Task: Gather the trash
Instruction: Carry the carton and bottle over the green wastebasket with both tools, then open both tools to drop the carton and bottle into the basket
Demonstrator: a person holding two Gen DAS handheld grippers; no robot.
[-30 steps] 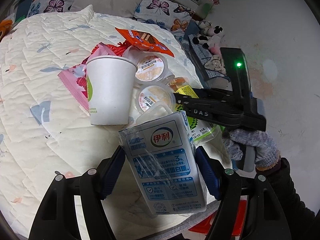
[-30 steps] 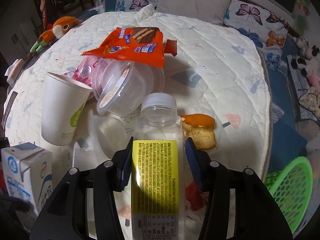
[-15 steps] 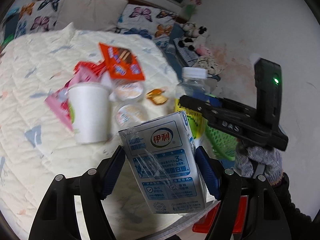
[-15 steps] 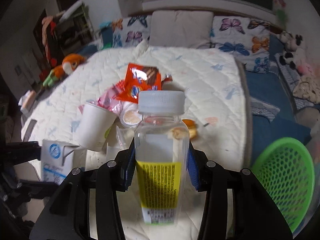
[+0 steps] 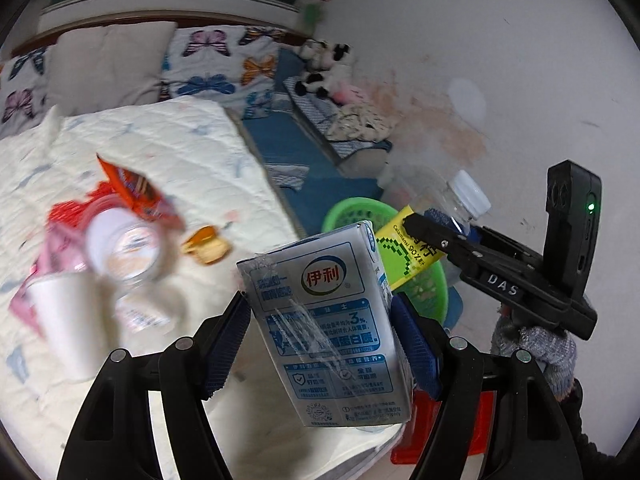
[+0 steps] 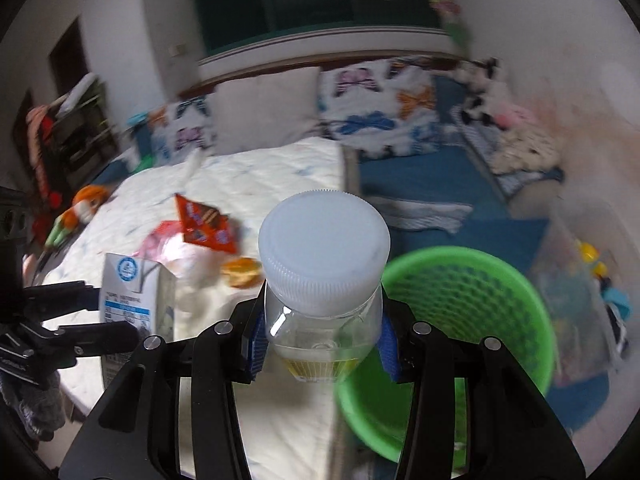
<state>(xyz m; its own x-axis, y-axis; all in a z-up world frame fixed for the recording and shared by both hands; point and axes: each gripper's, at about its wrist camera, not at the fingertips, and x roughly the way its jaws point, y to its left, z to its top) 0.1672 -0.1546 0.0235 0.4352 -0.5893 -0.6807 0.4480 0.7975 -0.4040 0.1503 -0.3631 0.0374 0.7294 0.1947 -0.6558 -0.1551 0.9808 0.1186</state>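
My left gripper (image 5: pixel 320 332) is shut on a grey-blue milk carton (image 5: pixel 328 320), lifted off the bed; the carton (image 6: pixel 136 300) also shows at the left of the right wrist view. My right gripper (image 6: pixel 322 332) is shut on a clear plastic bottle (image 6: pixel 324 272) with a white cap and yellow label, held above the bed's edge beside a green mesh basket (image 6: pixel 460 312). In the left wrist view the bottle (image 5: pixel 460 204) and right gripper (image 5: pixel 456 240) hang over the basket (image 5: pixel 360 208). A white paper cup (image 5: pixel 68 320), clear plastic cups (image 5: pixel 128 248), an orange wrapper (image 5: pixel 136 192) and a snack piece (image 5: pixel 206 244) lie on the quilt.
Butterfly pillows (image 6: pixel 376 120) and a plain pillow line the head of the bed. Blue bedding (image 6: pixel 420 184) with plush toys (image 5: pixel 324 68) lies by the stained wall. A red object (image 5: pixel 448 432) sits on the floor below the bed's edge. A gloved hand (image 5: pixel 536 348) holds the right gripper.
Both grippers have lifted and swung right, away from the trash pile, carrying the carton and the bottle. The green basket has come into view near the bottle.
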